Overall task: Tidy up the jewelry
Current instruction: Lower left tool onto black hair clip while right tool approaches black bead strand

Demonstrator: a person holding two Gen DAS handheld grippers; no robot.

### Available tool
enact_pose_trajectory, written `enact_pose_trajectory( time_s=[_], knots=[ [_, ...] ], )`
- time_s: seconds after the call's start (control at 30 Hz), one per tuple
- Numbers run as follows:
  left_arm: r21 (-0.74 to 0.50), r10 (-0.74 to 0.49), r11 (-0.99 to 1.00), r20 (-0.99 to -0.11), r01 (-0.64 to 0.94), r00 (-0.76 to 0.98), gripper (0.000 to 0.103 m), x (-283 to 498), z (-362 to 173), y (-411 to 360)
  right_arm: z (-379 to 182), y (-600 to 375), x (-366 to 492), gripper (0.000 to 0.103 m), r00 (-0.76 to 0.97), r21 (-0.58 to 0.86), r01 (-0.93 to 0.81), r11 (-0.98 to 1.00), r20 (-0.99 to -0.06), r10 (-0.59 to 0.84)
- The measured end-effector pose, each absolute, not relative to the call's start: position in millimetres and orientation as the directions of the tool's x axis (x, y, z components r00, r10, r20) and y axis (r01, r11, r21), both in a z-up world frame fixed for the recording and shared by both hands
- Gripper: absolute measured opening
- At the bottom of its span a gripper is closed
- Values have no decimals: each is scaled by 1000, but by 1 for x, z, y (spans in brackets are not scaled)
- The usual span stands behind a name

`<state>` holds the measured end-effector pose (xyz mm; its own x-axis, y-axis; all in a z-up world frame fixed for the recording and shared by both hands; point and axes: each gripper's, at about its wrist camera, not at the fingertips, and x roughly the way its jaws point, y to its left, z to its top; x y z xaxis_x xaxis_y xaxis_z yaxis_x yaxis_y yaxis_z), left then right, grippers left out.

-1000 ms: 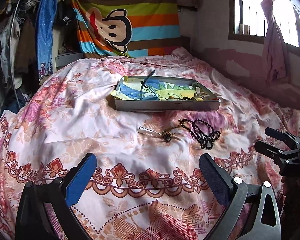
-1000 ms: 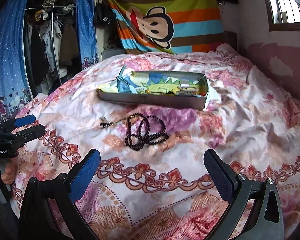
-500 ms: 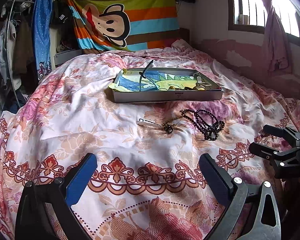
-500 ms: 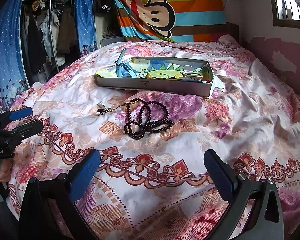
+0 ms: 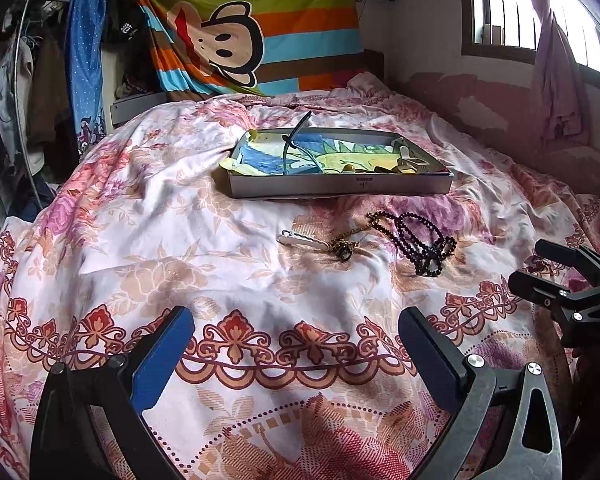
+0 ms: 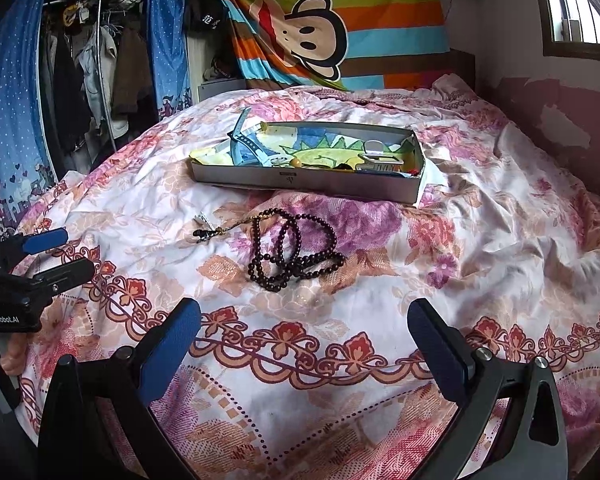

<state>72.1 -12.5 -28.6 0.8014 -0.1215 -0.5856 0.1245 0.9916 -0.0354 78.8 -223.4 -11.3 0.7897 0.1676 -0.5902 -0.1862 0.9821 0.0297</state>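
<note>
A dark bead necklace [image 6: 292,250] lies coiled on the floral bedspread, also in the left wrist view [image 5: 420,242]. Next to it lie a gold chain with a dark pendant [image 5: 345,249] and a white hair clip [image 5: 302,239]. Behind them a shallow grey box [image 6: 308,180] holds a blue strap [image 6: 240,146] and small trinkets; the box shows in the left wrist view [image 5: 340,188] too. My left gripper [image 5: 296,344] is open and empty over the bed's near edge. My right gripper [image 6: 304,340] is open and empty in front of the beads.
The bed's near edge drops off below both grippers. A clothes rack [image 6: 84,64] and blue curtain [image 6: 168,40] stand at the left. A striped monkey blanket [image 6: 332,28] hangs behind the bed. A window [image 5: 516,8] and pink wall are on the right.
Both grippers have moved a little lower and nearer toward the jewelry. The jaws stay open. Nothing on the bed has moved.
</note>
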Motion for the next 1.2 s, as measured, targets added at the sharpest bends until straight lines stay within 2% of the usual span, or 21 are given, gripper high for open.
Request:
enact_pose_trajectory(
  time_s=[0.23,0.47,0.7,0.83,0.87,1.0,1.2],
  knots=[
    [-30,-116,992,-584,122,804,103,80,-30,-14,-6,-220,85,102,804,-17,-180,984,-578,137],
    [-89,-164,986,-629,140,760,103,120,-27,-12,4,-227,110,102,814,-67,-179,982,-570,109],
    [-98,-213,975,-678,201,704,103,159,-32,-19,-5,-237,147,102,780,-73,-251,965,-605,157],
    [-111,-253,963,-684,245,684,103,172,-40,-27,-20,-224,162,102,730,-102,-321,942,-660,177],
    [-115,-261,961,-685,252,680,101,174,-42,-28,-23,-222,164,102,723,-102,-329,939,-667,180],
    [-134,-292,950,-705,283,646,82,181,-50,-33,-32,-215,170,102,697,-107,-354,929,-693,186],
    [-185,-349,929,-730,321,587,65,194,-61,-39,-43,-216,181,101,661,-80,-361,929,-725,195]
  ],
)
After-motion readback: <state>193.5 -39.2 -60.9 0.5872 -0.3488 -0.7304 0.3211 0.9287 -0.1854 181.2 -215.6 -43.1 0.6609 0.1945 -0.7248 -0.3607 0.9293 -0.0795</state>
